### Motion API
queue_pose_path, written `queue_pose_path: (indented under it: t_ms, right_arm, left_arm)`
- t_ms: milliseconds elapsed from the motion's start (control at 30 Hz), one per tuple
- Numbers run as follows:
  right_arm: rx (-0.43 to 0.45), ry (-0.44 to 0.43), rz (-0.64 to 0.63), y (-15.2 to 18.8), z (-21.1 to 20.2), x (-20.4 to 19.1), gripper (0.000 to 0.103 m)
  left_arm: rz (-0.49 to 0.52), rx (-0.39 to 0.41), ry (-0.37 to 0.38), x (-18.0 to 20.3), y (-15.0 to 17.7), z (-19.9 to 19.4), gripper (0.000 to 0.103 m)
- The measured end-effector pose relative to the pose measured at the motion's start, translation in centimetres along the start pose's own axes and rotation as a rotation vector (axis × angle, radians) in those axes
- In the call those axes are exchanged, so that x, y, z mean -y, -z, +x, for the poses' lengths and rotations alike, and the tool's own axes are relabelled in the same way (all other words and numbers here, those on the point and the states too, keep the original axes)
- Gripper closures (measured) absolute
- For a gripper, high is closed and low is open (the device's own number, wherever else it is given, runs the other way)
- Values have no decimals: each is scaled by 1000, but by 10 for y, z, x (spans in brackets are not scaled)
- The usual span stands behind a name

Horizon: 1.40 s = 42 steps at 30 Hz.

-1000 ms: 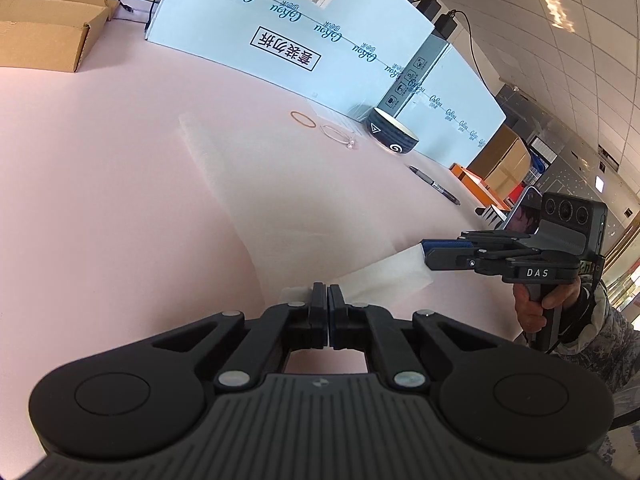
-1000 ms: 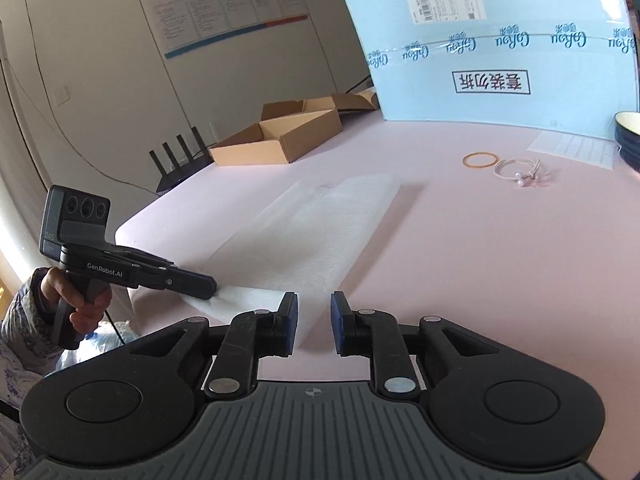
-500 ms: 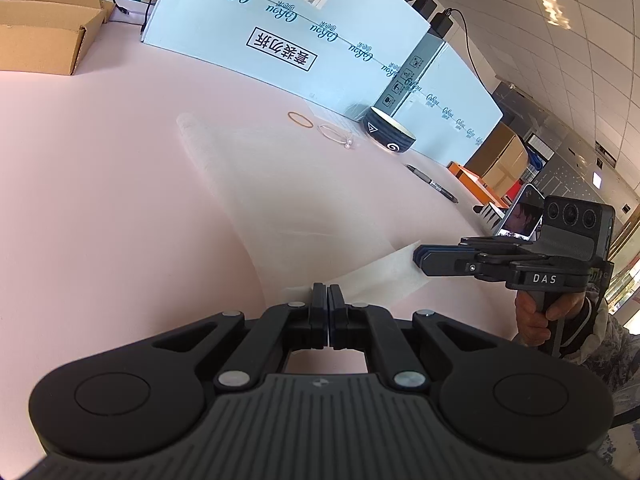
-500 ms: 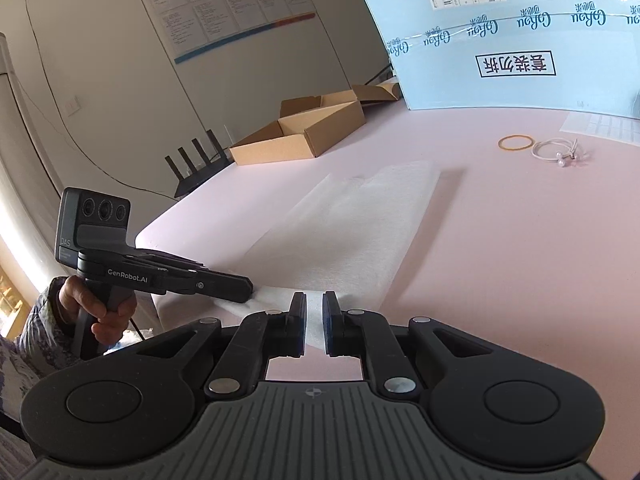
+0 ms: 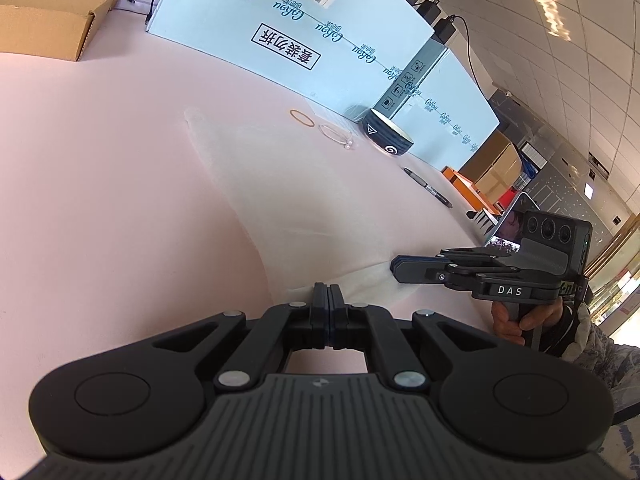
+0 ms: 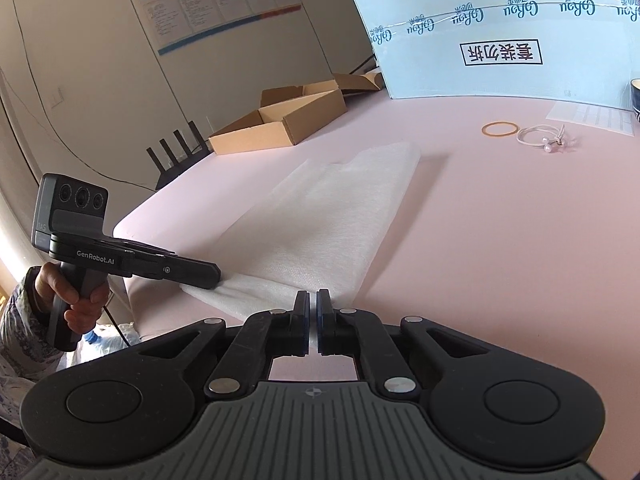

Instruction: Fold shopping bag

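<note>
- Left gripper [image 5: 328,292]: pressed together on near edge of shopping bag [image 6: 328,216].
- Right gripper [image 6: 313,300]: pinching the same edge.
- Bag lies flat on pink bench [image 6: 500,240].

Bowl [image 6: 636,98] – cut off, right edge

Both tools, left [image 5: 329,294] and right [image 6: 313,300], jaws closed, pointing slightly downward.

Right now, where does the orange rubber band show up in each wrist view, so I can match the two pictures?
Left wrist view: rubber band lies upper centre on the pink table.
Right wrist view: rubber band lies upper right.
Shared landmark: the white pearl hair tie lies just beside it in both.
</note>
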State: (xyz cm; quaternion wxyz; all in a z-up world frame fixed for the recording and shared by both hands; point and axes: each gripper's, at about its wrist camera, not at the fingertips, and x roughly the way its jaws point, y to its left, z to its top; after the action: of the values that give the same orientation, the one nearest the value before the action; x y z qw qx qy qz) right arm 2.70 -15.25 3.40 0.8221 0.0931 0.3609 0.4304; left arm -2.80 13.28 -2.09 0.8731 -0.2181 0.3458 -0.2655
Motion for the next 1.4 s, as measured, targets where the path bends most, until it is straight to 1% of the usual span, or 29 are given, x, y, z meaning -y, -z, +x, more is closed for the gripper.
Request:
queue_pose_path:
  t_ms: [100, 167, 267, 367, 433, 467, 500, 533, 633, 700, 767, 833, 933, 1000, 1067, 1133, 1200, 1267, 1300, 1400]
  right_arm:
    - [2, 21, -13, 2, -1, -3, 101]
    - [-1, 54, -51, 2, -1, -11, 101]
    - [8, 67, -76, 5, -2, -14, 101]
    - [12, 71, -60, 6, -2, -13, 101]
    - [13, 99, -100, 5, -2, -20, 101]
    - [17, 108, -122, 5, -2, -24, 97]
    - [24, 106, -133, 6, -3, -26, 90]
    - [31, 103, -143, 6, -4, -28, 87]
    - [86, 99, -202, 4, -14, -39, 86]
    - [97, 123, -251, 1, -19, -45, 86]
    - [108, 141, -357, 0, -27, -54, 86]
    - [104, 163, -497, 3, -32, -67, 84]
    - [82, 223, -720, 13, -32, -83, 81]
    - [11, 306, -932, 23, -24, -94, 81]
    - [-30, 359, -1111, 33, -17, -99, 81]
    - [-108, 358, -1323, 45, -12, -102, 81]
    - [-174, 326, -1435, 53, -9, -101, 81]
    - [-210, 329, -1519, 61, -4, -99, 79]
    - [-218, 336, -1566, 65, -1, -98, 76]
    - [-228, 340, -1610, 68, 5, -93, 74]
  left_arm:
    - [-11, 0, 14, -3, -1, 2, 101]
    - [-13, 3, 29, -6, -1, 2, 101]
    - [-29, 15, 44, -9, 2, 2, 101]
    - [-16, 22, 40, -8, 3, 2, 101]
    - [0, 22, 33, -5, 3, 3, 101]
    - [-2, 20, 32, -5, 2, 3, 101]
    - [-9, 15, 31, -5, 1, 3, 101]
    - [-11, 11, 32, -5, 0, 3, 101]
    - [-9, 5, 31, -6, -1, 4, 101]
    - [-11, -3, 30, -6, -2, 4, 101]
    - [-8, -16, 30, -6, -4, 5, 101]
    - [4, -32, 29, -5, -7, 7, 101]
    - [14, -56, 30, -5, -12, 9, 101]
    - [24, -74, 28, -4, -14, 10, 101]
    - [39, -90, 24, -2, -17, 11, 101]
    - [50, -102, 21, -1, -19, 12, 101]
    - [52, -113, 21, -1, -21, 13, 101]
    - [49, -120, 24, -2, -22, 13, 101]
    - [50, -125, 26, -2, -22, 14, 101]
    - [62, -132, 24, 0, -24, 16, 101]
